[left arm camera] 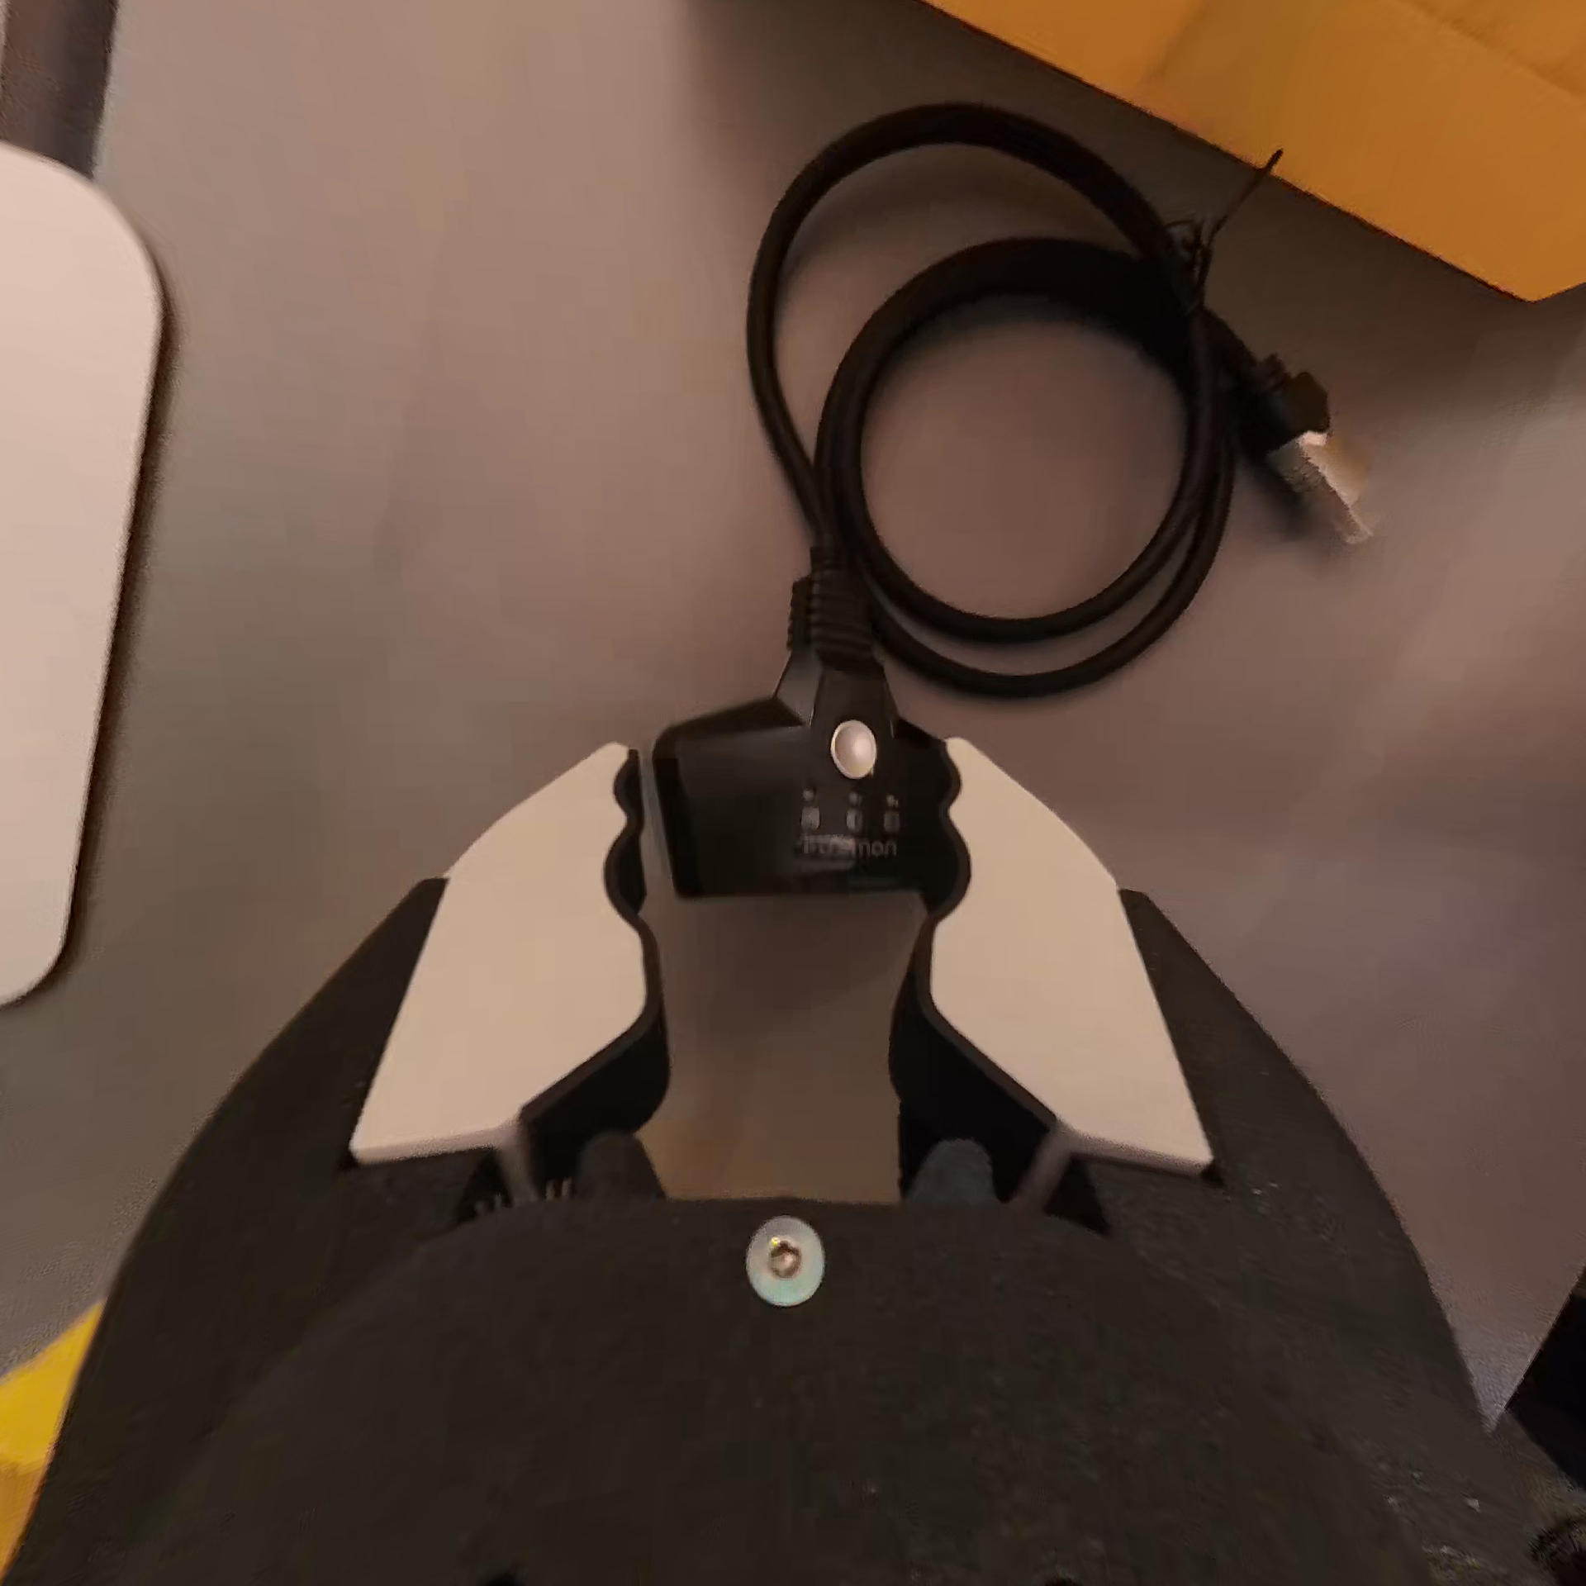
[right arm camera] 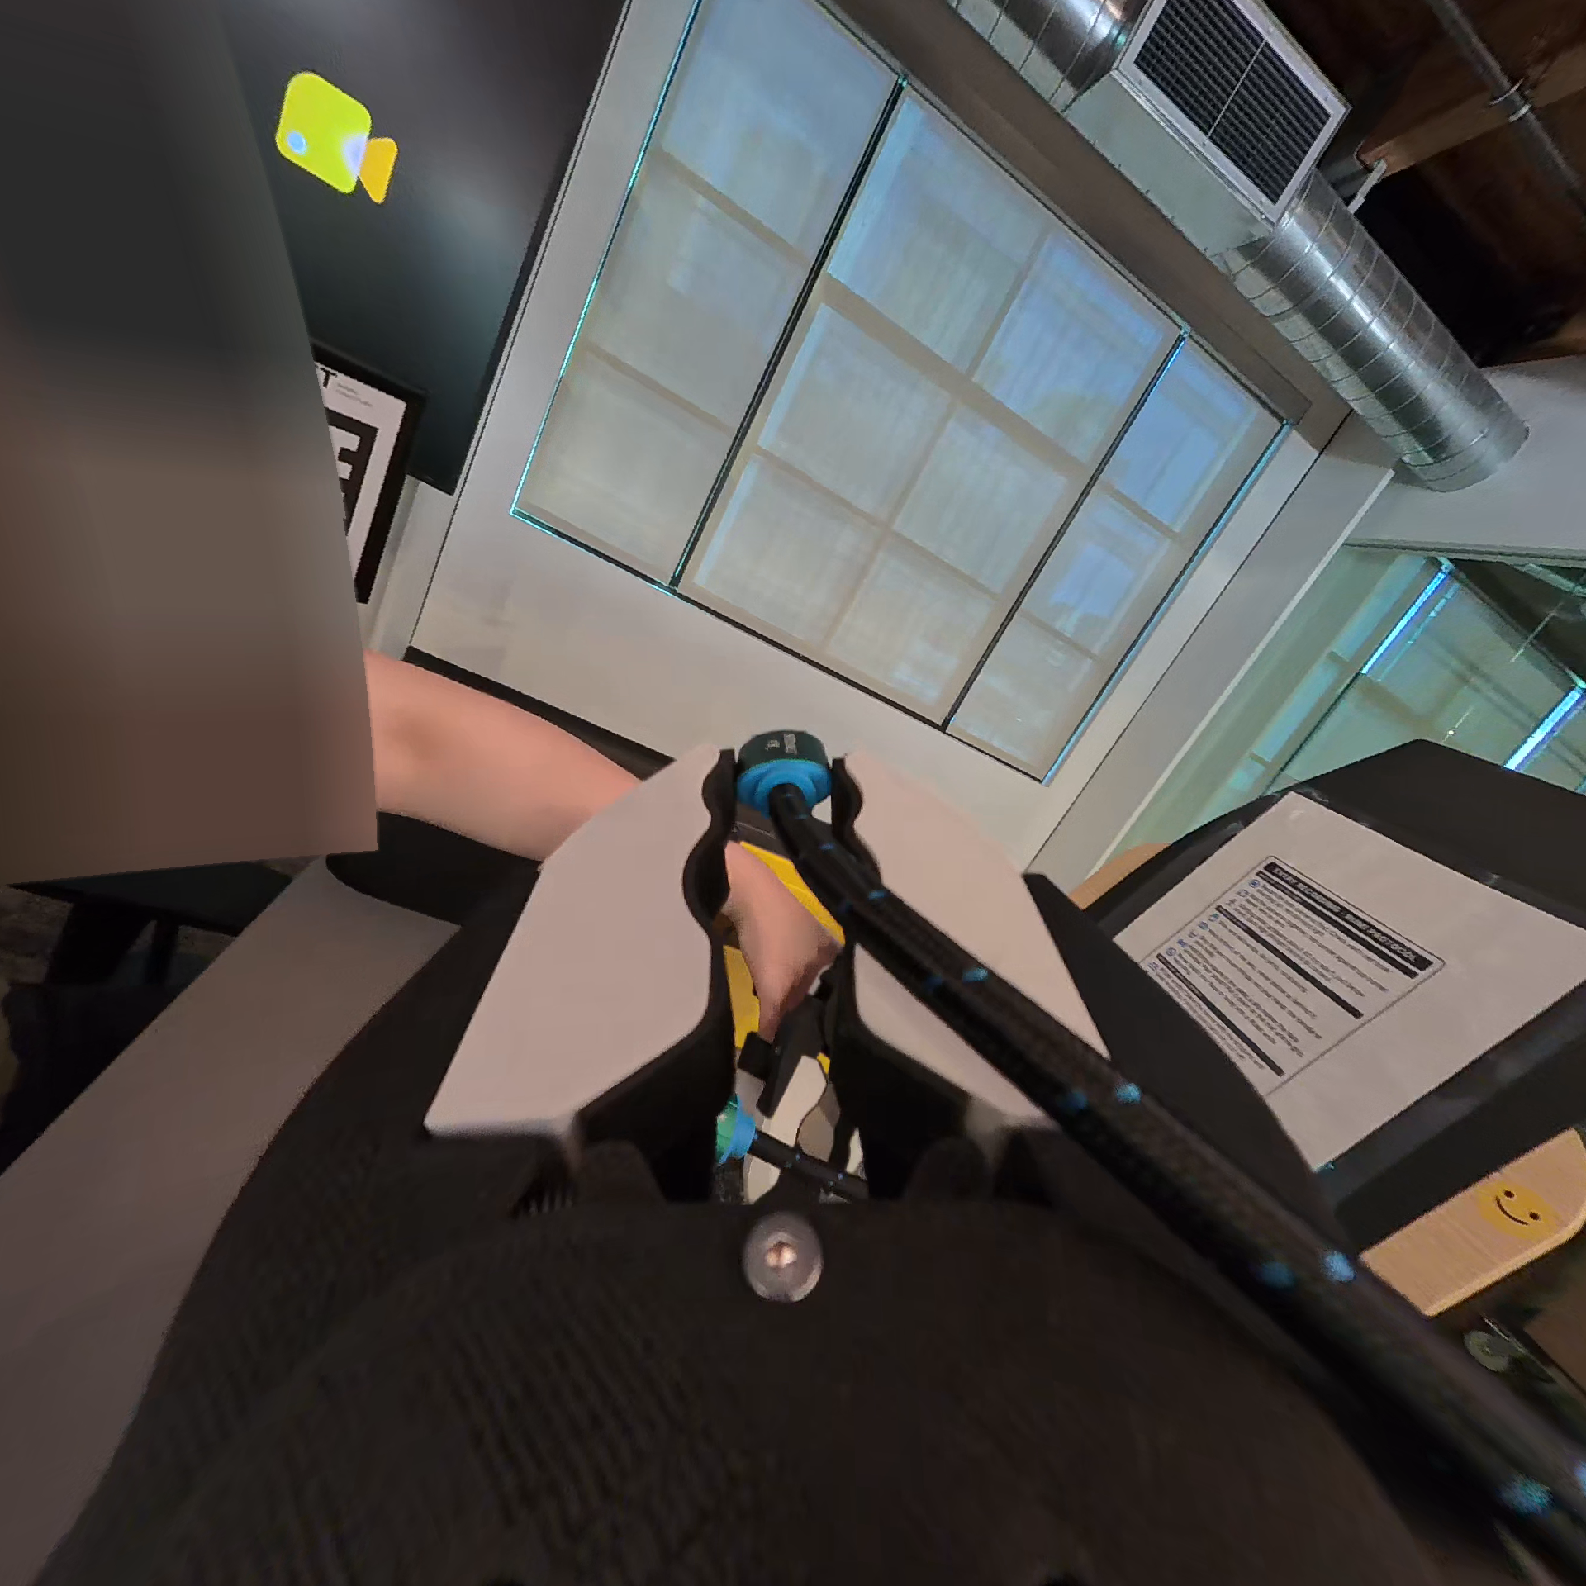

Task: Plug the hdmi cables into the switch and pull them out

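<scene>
In the left wrist view my left gripper is shut on the black HDMI switch, one fingertip on each side, just above the grey table. The switch has a silver button. Its black cable lies coiled beyond it and ends in a silver plug. In the right wrist view my right gripper is shut on the blue-collared plug of a braided black HDMI cable and holds it up in the air. That cable trails down to the right.
A yellow box lies at the table's far right. A white rounded object is at the left edge. In the right wrist view a person's hand shows below between my fingers. A black and white cabinet stands at the right. Left tips to right tips: about 35 cm.
</scene>
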### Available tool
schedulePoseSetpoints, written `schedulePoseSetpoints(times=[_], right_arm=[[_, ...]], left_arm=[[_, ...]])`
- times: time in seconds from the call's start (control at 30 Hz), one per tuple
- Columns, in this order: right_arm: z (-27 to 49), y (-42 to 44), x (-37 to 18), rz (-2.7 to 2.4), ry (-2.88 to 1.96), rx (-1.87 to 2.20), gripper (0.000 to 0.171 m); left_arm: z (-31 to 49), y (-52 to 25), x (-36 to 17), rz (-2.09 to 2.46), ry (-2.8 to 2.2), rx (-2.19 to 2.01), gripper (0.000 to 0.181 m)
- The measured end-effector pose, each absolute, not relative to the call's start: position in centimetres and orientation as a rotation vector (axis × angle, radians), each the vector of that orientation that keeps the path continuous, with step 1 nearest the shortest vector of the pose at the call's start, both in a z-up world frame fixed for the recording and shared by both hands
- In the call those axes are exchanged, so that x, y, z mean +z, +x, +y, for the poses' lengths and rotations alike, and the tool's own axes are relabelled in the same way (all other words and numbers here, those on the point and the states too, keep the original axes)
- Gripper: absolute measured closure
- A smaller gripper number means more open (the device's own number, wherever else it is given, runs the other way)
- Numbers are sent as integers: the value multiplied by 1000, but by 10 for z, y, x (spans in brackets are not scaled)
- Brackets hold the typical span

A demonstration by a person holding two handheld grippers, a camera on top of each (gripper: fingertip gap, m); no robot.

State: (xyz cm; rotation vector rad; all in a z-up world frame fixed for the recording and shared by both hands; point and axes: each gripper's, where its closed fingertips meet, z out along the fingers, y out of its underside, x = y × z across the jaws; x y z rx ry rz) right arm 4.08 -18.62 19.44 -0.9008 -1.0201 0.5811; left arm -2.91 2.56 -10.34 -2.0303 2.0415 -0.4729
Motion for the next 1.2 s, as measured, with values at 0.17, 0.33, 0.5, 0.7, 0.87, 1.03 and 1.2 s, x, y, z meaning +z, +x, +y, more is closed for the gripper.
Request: schedulePoseSetpoints(times=[0.17, 0.33, 0.5, 0.7, 0.87, 1.03, 1.2], right_arm=[[-182, 49, 194, -1000, -907, 581, 150], [-179, 56, 194, -986, -912, 572, 151], [-178, 58, 195, -979, -907, 574, 150], [-176, 49, 190, -1013, -921, 546, 150], [-172, 40, 184, -1042, -940, 527, 150], [-171, 37, 181, -1053, -953, 517, 150], [-172, 41, 184, -1042, -947, 517, 150]], left_arm=[[10, -14, -117, 2254, -1962, -536, 127], [2, -34, -125, 2362, -2014, -485, 131], [-8, -72, -127, 2352, -2074, -422, 126], [-26, -131, -132, 2460, -2037, -157, 99], [-21, -160, -141, 2511, -1936, 172, 85], [-21, -158, -150, 2376, -2070, 135, 96], [-43, -160, -157, 1919, -2646, 55, 98]])
